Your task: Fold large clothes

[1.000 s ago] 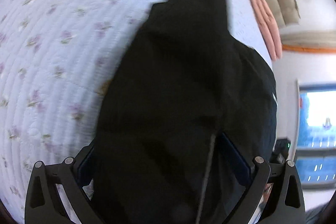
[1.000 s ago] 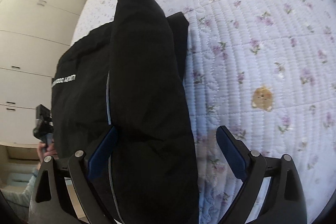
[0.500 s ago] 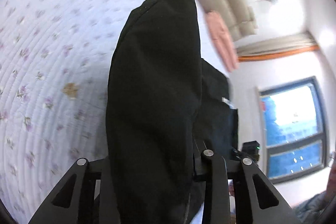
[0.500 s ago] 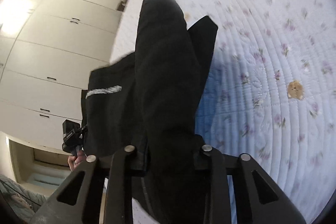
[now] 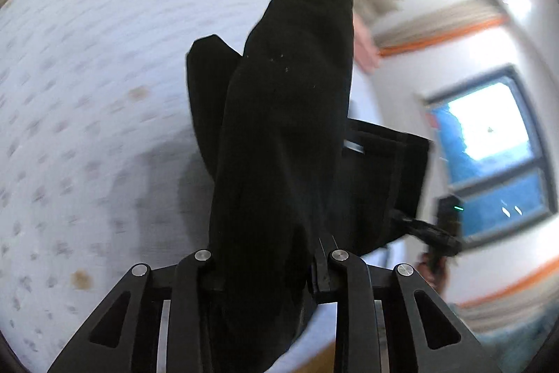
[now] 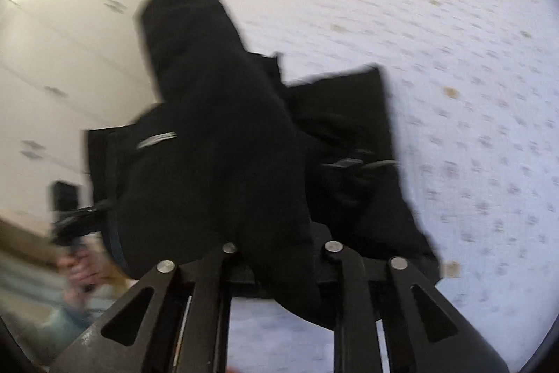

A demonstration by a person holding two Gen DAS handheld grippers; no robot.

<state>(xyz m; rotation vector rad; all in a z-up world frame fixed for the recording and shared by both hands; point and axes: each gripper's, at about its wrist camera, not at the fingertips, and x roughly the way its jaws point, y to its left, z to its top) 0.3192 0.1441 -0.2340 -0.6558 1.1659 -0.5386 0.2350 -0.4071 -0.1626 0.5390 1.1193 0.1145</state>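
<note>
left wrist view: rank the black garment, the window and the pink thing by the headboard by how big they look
1. black garment, fills the middle of the view, but it hangs right at the camera, so nearness inflates it
2. window
3. pink thing, only a sliver shows behind the garment, so its real size is unclear

One black fabric garment (image 5: 279,135), bulky and thick, bearing one small white strip label (image 5: 353,146). Two black two-finger grippers: one left gripper (image 5: 265,271), one right gripper (image 6: 279,264), each showing two jaw arms and four round silver pivot pins. One white quilted bedspread (image 5: 87,114) with small floral print. One window (image 5: 496,159) of two blue-lit panes. One pale wardrobe wall (image 6: 59,58), door count unclear through blur. One pink cloth (image 5: 363,41), mostly hidden.
</note>
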